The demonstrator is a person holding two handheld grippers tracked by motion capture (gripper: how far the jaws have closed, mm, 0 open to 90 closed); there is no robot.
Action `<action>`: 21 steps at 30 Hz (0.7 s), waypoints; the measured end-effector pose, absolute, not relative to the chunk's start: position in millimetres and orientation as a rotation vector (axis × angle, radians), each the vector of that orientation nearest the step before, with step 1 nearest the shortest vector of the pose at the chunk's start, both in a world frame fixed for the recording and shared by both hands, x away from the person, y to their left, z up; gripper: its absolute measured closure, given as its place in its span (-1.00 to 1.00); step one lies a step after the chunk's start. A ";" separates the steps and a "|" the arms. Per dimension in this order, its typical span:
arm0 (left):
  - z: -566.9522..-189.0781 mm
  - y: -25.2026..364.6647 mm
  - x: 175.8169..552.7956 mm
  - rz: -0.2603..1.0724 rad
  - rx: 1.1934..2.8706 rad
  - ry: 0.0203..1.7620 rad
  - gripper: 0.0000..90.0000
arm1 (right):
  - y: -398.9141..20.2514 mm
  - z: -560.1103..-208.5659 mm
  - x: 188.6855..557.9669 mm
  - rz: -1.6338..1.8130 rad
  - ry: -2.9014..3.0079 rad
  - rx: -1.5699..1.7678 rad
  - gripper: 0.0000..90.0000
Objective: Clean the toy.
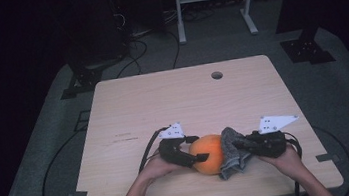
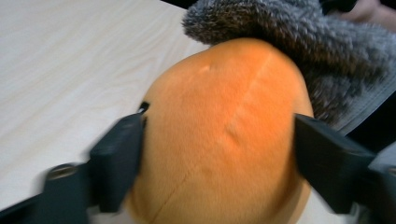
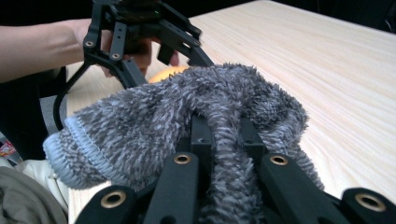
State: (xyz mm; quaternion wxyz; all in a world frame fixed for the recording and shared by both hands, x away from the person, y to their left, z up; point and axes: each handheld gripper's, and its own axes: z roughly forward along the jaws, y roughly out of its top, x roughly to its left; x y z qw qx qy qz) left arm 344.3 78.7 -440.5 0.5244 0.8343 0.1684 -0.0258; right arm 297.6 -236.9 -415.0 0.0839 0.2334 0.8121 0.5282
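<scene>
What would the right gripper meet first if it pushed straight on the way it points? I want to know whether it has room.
Probably the orange ball. The right gripper, shut on the grey cloth, points at it, and the cloth already lies against it. The left gripper straddles the ball's far side.
</scene>
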 end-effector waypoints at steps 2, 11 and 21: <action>-439.3 78.9 343.7 -0.052 1.999 0.405 -0.33 | -242.9 -419.4 296.5 1.574 2.425 0.726 0.80; -426.1 80.3 340.2 -0.020 1.935 0.429 -0.13 | -256.4 -412.3 284.3 1.565 2.382 0.733 0.80; -420.1 83.4 337.7 0.068 1.967 0.450 -0.12 | -203.3 -395.5 299.1 1.557 2.406 0.596 0.80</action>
